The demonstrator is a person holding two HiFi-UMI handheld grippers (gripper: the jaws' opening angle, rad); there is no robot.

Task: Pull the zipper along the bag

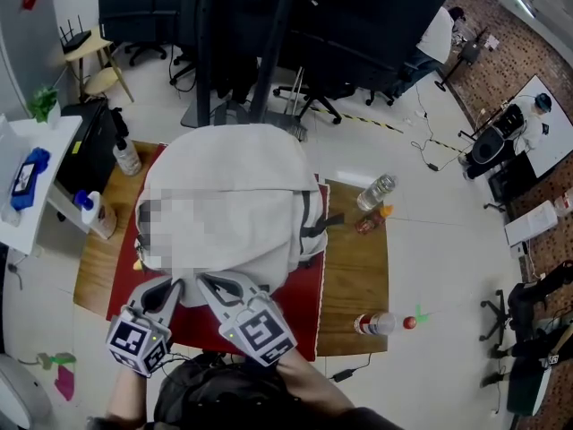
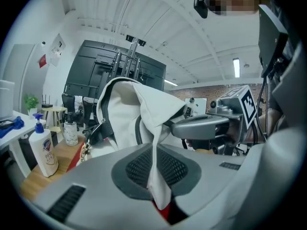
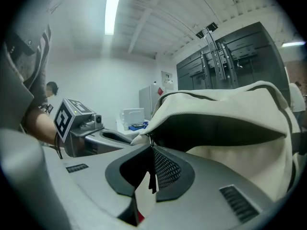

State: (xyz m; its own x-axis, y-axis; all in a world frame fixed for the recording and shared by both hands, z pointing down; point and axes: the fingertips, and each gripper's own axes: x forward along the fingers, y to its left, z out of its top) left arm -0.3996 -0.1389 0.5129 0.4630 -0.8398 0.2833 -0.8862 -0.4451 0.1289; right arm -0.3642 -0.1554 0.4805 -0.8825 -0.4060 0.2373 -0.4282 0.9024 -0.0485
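Observation:
A cream backpack (image 1: 233,195) lies on a red mat (image 1: 300,307) on a wooden table (image 1: 358,276). Both grippers sit at its near edge, side by side. My left gripper (image 1: 172,285) is shut on a fold of the bag's cream fabric (image 2: 154,143), which stands up between its pads (image 2: 136,169). My right gripper (image 1: 208,282) holds the bag's rim, where a thin dark zipper pull (image 3: 151,178) hangs between its closed pads (image 3: 165,169). The bag's mouth (image 3: 216,131) gapes dark just beyond the right gripper. The left gripper view shows the right gripper (image 2: 204,125) close beside the fold.
A pump bottle (image 1: 94,211) and a clear bottle (image 1: 127,157) stand at the table's left edge. A clear bottle (image 1: 376,191) lies right of the bag, and another (image 1: 374,322) lies near a red ball (image 1: 409,322). A white shelf (image 1: 27,186) stands left; office chairs behind.

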